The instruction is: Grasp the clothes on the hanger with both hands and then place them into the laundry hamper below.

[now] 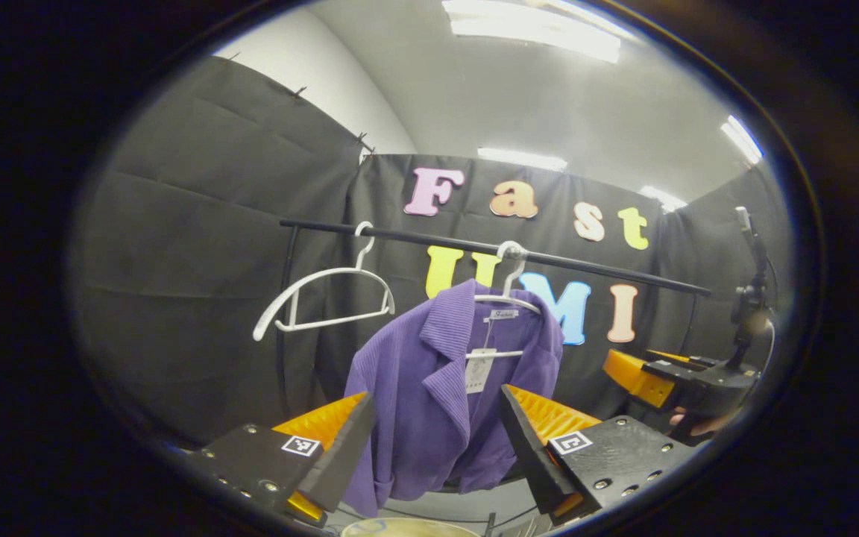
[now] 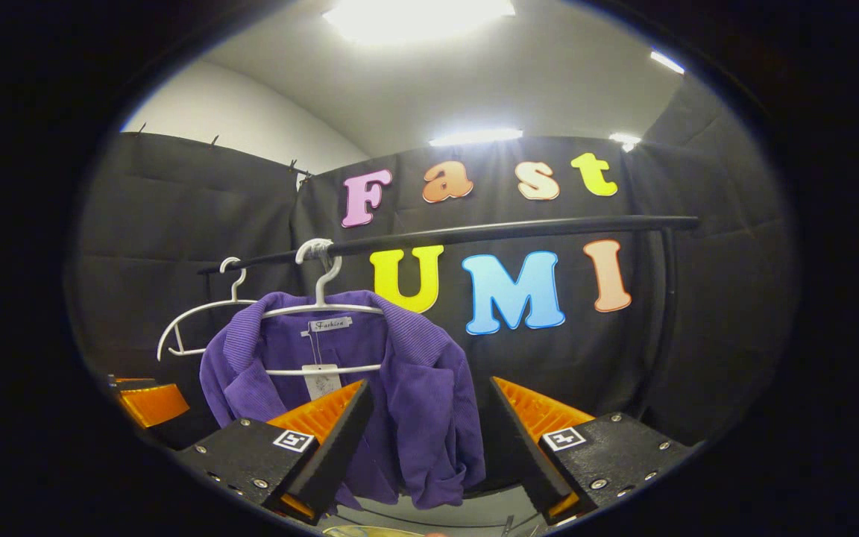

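Observation:
A purple ribbed jacket [image 1: 429, 388] hangs on a white hanger [image 1: 508, 298] from a black rail [image 1: 586, 265], with a paper tag at its collar. My left gripper [image 1: 437, 440] stands open in front of the jacket, a short way off, with the cloth seen between its fingers. In the right gripper view the same jacket [image 2: 414, 403] hangs from the rail [image 2: 519, 230]. My right gripper [image 2: 429, 436] is open too, level with the jacket's right shoulder and sleeve and apart from it. The right gripper [image 1: 668, 377] also appears at the far right of the left gripper view. A pale rim [image 1: 407, 528] of a container shows below.
An empty white hanger [image 1: 325, 298] hangs on the rail to the jacket's left, also seen as the empty hanger [image 2: 198, 324]. The rail's right upright [image 2: 664, 321] stands by the booth wall. A camera stand [image 1: 750, 298] rises at the right. The left gripper [image 2: 150, 403] sits at the left edge.

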Available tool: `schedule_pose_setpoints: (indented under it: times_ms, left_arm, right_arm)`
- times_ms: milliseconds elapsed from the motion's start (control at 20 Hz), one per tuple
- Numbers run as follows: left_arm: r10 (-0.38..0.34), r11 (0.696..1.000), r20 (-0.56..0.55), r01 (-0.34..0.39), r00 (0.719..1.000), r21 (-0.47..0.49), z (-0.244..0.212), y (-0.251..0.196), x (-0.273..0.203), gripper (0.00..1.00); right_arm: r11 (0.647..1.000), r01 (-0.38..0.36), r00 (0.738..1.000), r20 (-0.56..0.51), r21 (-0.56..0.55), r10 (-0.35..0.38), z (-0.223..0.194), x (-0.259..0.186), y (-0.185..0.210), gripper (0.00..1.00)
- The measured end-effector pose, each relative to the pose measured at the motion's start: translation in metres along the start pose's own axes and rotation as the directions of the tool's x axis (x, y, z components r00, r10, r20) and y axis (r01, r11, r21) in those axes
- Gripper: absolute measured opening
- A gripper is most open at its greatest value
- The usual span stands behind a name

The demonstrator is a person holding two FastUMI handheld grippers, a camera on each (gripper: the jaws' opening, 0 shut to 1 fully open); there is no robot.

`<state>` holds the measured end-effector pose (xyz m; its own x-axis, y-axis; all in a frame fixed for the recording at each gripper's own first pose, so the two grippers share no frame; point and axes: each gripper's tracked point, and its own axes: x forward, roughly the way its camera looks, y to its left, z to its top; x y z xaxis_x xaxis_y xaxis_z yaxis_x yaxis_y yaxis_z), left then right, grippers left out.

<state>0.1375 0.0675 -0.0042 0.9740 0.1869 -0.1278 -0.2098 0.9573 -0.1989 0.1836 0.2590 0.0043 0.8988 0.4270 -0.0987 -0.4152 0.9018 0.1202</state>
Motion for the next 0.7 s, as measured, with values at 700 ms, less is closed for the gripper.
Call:
schedule_pose_setpoints:
  times_ms: [700]
  left_arm:
    - [0.202,0.979,-0.075,-0.204,0.977,-0.019,-0.034,-0.009,0.105,0.95]
  right_arm:
    - [0.988,-0.152,0.977,-0.150,0.026,0.154,-0.071,0.136,0.025,0.94]
